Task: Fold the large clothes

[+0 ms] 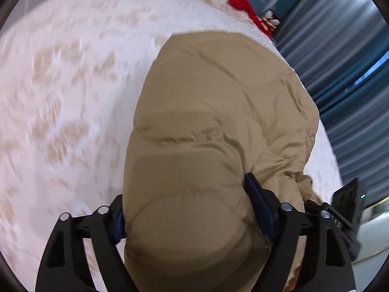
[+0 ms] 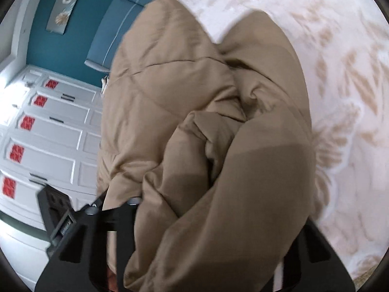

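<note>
A tan puffer jacket (image 1: 218,92) lies bunched on a white bedcover with a beige leaf pattern (image 1: 60,85). My left gripper (image 1: 184,192) straddles a thick padded fold at the near end. Its blue pads (image 1: 257,202) press into the fold from both sides. In the right wrist view the jacket (image 2: 170,85) is gathered into a rolled bundle. My right gripper (image 2: 218,214) is closed around that bundle, and the fabric hides its fingertips. The two grippers sit side by side at the same end of the jacket.
A red cloth item (image 1: 243,2) lies at the bed's far edge. Blue curtains (image 1: 352,48) hang beyond the bed on one side. A blue headboard (image 2: 116,24) and white wardrobe doors with red stickers (image 2: 48,133) stand on the other.
</note>
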{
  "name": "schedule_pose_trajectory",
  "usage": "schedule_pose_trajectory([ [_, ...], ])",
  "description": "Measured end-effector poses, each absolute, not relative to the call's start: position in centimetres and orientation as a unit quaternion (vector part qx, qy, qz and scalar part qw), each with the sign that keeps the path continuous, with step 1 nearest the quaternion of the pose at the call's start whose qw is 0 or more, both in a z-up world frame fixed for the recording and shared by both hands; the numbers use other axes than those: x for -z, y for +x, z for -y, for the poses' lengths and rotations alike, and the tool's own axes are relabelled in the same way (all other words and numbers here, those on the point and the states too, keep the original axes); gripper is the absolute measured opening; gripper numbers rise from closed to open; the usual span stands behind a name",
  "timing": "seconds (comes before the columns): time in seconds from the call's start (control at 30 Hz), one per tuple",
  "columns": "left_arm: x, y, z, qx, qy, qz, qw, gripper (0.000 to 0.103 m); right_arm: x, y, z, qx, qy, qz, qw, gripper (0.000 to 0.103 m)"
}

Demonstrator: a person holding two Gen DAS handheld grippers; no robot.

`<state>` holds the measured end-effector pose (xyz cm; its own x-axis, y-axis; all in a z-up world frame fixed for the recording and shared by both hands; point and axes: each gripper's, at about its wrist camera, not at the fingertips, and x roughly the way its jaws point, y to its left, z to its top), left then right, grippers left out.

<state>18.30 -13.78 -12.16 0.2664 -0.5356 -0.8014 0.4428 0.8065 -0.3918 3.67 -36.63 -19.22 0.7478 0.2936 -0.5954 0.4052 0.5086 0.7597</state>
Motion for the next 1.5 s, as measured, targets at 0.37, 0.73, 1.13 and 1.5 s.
schedule_pose_trajectory([
  [0.37, 8.7, 26.4, 10.4, 0.279, -0.007, -0.436, 0.856, 0.068, 15.2, 15.9, 30.7, 0.031, 0.354, -0.344, 0.869, 0.026],
  [0.73, 8.6, 38.6, 3.4, 0.22, -0.015, -0.403, 0.888, 0.068, 13.6, 30.2, 24.2, -0.017, 0.276, -0.351, 0.895, 0.026],
  [1.13, 12.0, 42.2, 1.3, 0.194, -0.006, -0.408, 0.892, 0.068, 15.8, 35.9, 22.3, -0.034, 0.23, -0.382, 0.894, 0.026],
  [1.5, 11.6, 38.6, -3.2, 0.165, -0.039, -0.424, 0.89, 0.075, 15.6, 31.6, 24.3, -0.021, 0.255, -0.441, 0.861, 0.075],
])
